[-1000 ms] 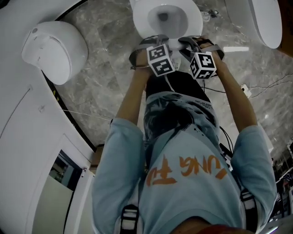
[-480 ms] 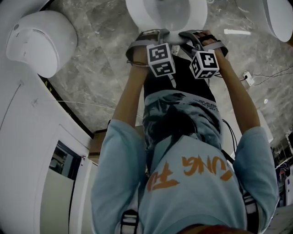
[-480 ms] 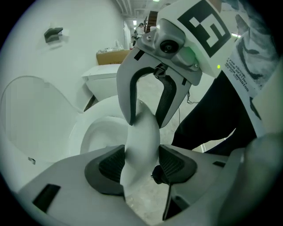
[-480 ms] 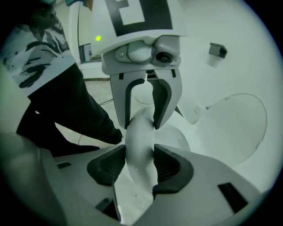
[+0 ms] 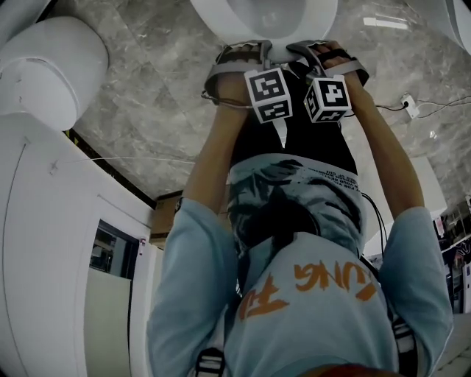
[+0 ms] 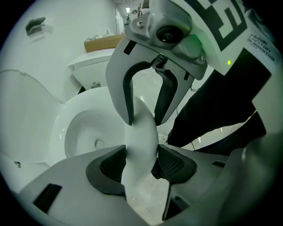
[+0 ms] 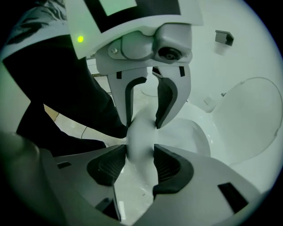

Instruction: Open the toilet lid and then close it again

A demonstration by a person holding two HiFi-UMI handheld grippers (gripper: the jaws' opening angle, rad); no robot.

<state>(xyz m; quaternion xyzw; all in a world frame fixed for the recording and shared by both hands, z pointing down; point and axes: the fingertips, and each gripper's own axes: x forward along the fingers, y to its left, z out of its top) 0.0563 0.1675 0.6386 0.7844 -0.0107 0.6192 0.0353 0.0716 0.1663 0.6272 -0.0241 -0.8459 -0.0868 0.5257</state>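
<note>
The white toilet seat (image 6: 143, 132) (image 7: 140, 132) has its front edge between the jaws of both grippers, over the open bowl (image 6: 88, 132). My left gripper (image 6: 140, 163) (image 5: 259, 53) presses both pads on that edge, and its jaws are closing on it. My right gripper (image 7: 140, 163) (image 5: 303, 53) grips the same edge right beside it, pads touching on both sides. Each gripper shows in the other's view, the right gripper (image 6: 143, 119) and the left gripper (image 7: 143, 114). The lid (image 6: 26, 110) (image 7: 254, 119) stands raised behind the bowl. In the head view only the toilet's front rim (image 5: 221, 18) shows.
A second white fixture (image 5: 44, 70) sits on the marble floor at the left, beside a white partition (image 5: 44, 258). Cables (image 5: 408, 103) lie on the floor at the right. A cardboard box (image 5: 165, 213) stands behind the person, whose dark trousers (image 5: 294, 140) are close to the bowl.
Both grippers have gone down together with the seat edge between them. In the head view the toilet has slid toward the top edge, so less of the bowl shows.
</note>
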